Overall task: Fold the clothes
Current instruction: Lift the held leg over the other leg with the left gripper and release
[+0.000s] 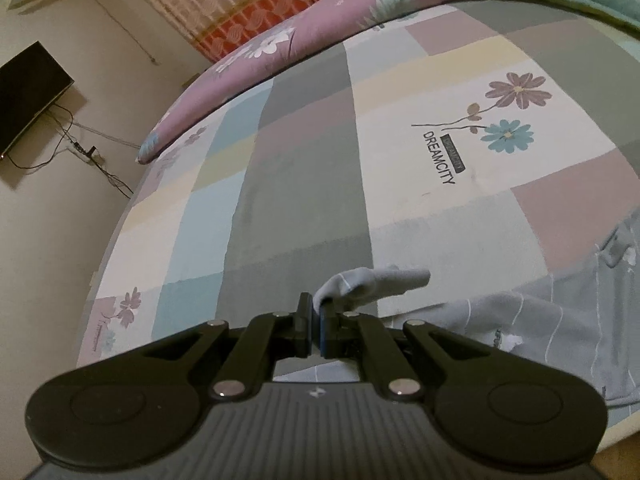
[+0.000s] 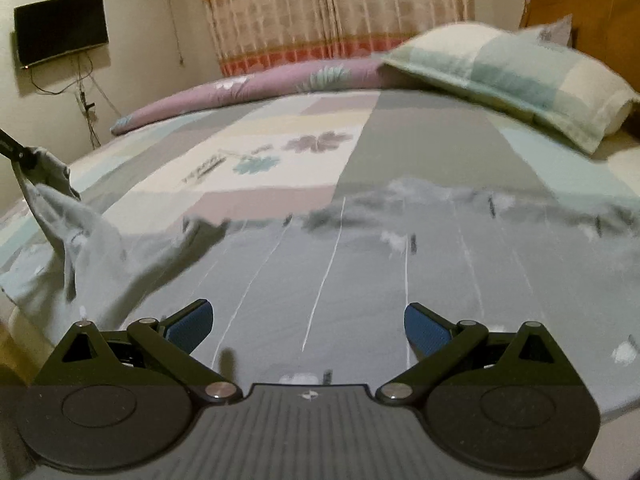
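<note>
My left gripper (image 1: 317,312) pinched a corner of the grey garment (image 2: 360,264), lifting it off the bed (image 1: 304,168) to fold over. My right gripper (image 2: 308,324) hovered over the spread cloth, jaws wide apart and empty.

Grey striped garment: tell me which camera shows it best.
The right wrist view: the grey striped garment lies spread across the bedsheet, filling the frame, though blurred. The left wrist view shows only the corner pinched in the left hand-held gripper and part of it at the right edge.
</note>
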